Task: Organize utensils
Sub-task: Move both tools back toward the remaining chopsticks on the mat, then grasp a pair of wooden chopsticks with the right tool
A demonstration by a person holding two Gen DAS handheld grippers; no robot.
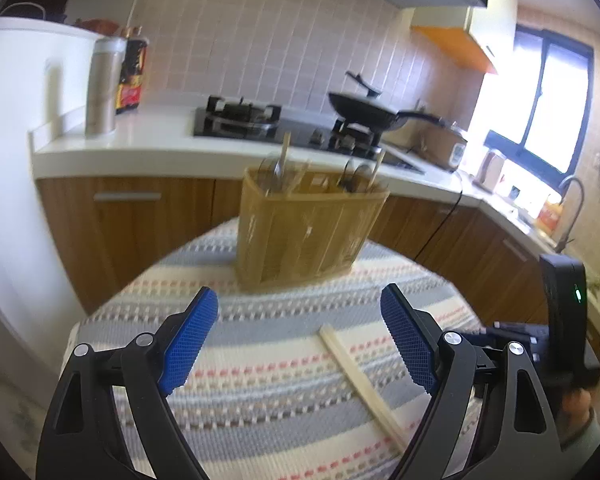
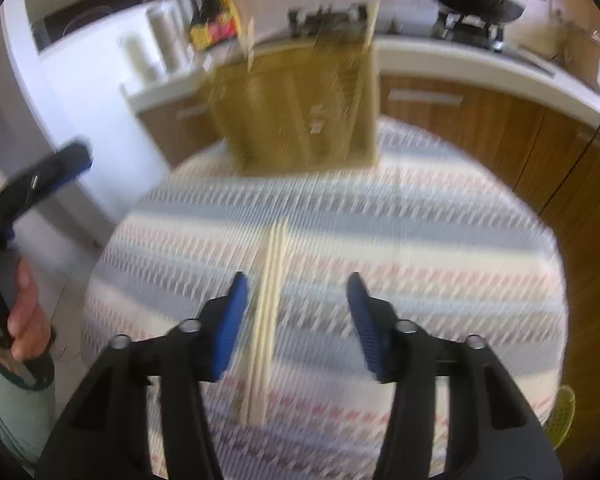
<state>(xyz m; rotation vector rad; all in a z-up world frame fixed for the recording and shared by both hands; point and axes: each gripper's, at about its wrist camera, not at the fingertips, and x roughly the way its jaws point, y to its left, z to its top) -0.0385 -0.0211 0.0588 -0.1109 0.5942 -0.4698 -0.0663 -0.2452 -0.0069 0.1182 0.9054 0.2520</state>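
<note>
- The chopsticks (image 2: 266, 312) lie side by side on the striped cloth (image 1: 260, 400) of the desk, near the front edge and well short of the holder (image 1: 304, 228).
- In my judgement they are light, stiff and smooth: thin wooden sticks that can roll apart or slip from the pads if pinched at 1 end.
- The best hold looks to be across both sticks near the middle, so that the pair stays together and does not tip.
- Right gripper (image 2: 296, 320): jaws spread, empty, hanging over the chopsticks, which run between the fingers close to the left pad.
- Left gripper (image 1: 300, 340): jaws spread wide, empty, with the chopsticks lying partly between its fingers.
- Count: 2 loose chopsticks, as 1 pair; 1 holder; 2 grippers.
- The holder stands upright at the far side of the desk, with a few utensils already in it; blur keeps me from counting them.
</note>
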